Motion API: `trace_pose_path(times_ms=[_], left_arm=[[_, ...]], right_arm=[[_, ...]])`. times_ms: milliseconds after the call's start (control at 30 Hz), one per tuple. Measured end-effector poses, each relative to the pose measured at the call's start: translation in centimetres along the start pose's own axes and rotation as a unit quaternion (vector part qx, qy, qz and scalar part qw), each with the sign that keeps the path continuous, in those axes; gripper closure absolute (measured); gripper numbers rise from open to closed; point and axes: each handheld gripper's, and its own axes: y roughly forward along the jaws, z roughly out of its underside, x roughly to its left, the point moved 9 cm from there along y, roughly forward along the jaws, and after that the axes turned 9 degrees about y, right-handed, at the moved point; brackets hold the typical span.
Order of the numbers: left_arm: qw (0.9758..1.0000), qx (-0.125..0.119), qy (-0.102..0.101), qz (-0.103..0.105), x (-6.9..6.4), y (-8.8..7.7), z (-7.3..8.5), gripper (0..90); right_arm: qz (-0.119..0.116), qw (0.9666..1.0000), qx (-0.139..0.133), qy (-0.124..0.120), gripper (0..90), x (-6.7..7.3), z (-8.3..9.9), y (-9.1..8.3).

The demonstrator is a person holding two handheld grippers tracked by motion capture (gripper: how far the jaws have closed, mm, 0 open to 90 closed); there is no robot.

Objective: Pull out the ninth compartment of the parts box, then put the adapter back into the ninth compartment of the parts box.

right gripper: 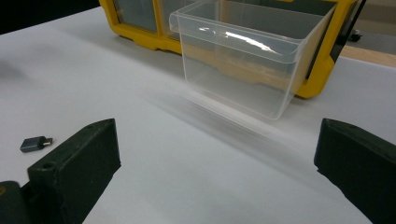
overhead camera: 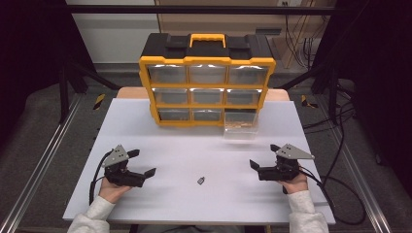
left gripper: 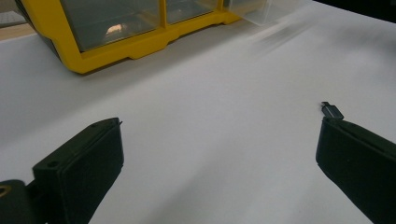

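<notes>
adapter point(overhead camera: 200, 180) first, since it sits nearest me: a small dark plug-in adapter lying loose on the white table point(overhead camera: 204, 204), between my two grippers and touching neither. my left gripper point(overhead camera: 144, 163) rests on the table with its jaws spread wide and nothing between them; in the left gripper view the adapter lies just past the tip of one jaw. my right gripper point(overhead camera: 264, 156) is spread the same way and empty, and in the right gripper view the adapter lies off to one side, near the other jaw.

farther out, the clear drawer point(overhead camera: 240, 129) at the bottom right of the organizer stands pulled out toward me, its front resting on the table. something pale tan shows through its walls, but i cannot tell what.

behind it stands the yellow and black parts organizer point(overhead camera: 207, 82), three rows of three drawers, the other eight pushed in.

as i judge it, the drawer is open and ready, so that part is done. what is left is the main part: pick up the adapter, drop it into the open drawer, and push the drawer shut. nothing is gripped yet.
</notes>
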Motion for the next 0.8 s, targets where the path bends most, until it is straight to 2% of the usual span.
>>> trace_pose_path(times_ms=[567,800], left_arm=[[1.0000,-0.001,-0.007,0.002,-1.4,0.8,-1.2,0.2],[1.0000,0.002,-0.004,0.004,-2.1,1.4,-2.0,0.2]], right_arm=[[0.001,1.0000,-0.003,-0.004,0.7,-0.1,0.0,-0.2],[-0.002,1.0000,0.000,-0.006,0.7,-0.1,0.0,-0.3]])
